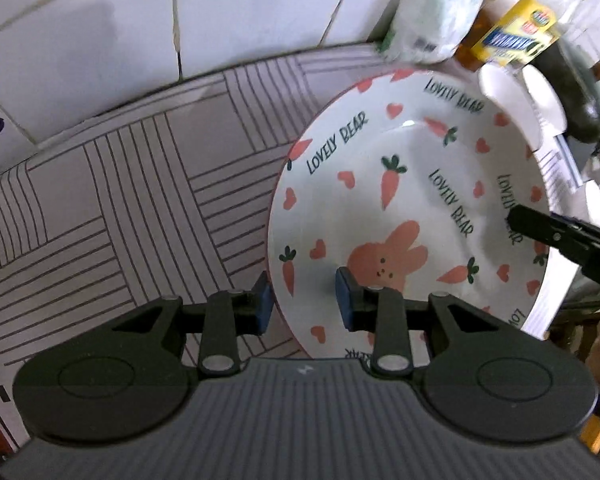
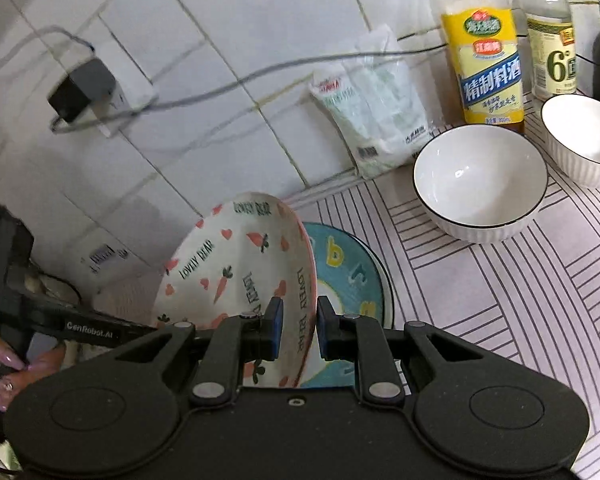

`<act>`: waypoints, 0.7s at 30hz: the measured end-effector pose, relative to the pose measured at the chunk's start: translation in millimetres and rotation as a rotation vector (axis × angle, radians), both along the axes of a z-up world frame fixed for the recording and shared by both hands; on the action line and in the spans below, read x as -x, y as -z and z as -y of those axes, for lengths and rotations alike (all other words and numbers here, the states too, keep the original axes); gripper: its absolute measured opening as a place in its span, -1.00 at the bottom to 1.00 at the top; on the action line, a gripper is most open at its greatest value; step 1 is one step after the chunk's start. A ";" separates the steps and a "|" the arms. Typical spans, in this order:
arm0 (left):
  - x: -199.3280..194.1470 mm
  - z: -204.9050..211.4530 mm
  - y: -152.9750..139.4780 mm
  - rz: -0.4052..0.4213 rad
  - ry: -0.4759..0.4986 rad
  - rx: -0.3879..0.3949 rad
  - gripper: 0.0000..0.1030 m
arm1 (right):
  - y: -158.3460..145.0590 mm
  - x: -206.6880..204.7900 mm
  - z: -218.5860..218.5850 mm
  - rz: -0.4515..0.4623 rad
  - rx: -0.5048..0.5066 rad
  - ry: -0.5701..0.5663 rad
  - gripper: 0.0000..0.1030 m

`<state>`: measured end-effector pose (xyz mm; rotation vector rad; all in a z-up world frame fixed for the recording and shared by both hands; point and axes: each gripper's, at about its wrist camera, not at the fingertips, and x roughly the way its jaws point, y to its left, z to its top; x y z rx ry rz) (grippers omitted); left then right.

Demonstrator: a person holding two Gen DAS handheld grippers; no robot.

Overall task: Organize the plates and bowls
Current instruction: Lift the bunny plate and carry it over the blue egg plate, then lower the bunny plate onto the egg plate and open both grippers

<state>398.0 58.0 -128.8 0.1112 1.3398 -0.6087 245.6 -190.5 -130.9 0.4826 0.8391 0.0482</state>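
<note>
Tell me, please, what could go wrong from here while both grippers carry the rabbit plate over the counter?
1. The rabbit plate is tilted and held only at its rim by the left gripper and the right gripper; with the left jaws looking loose, it might slip.
2. The blue plate lies right beneath it, so a drop could chip both.
3. The white bowl stands nearby and could get knocked.

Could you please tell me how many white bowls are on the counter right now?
2. One white bowl sits in front of the yellow-labelled bottle; the other white bowl is at the right edge beside it, below the second bottle. More may lie out of view.
</note>
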 end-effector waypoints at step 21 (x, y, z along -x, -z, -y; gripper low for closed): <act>-5.9 14.0 14.4 -0.004 0.016 -0.018 -0.41 | 8.0 -12.4 -24.2 -0.034 0.284 0.011 -0.58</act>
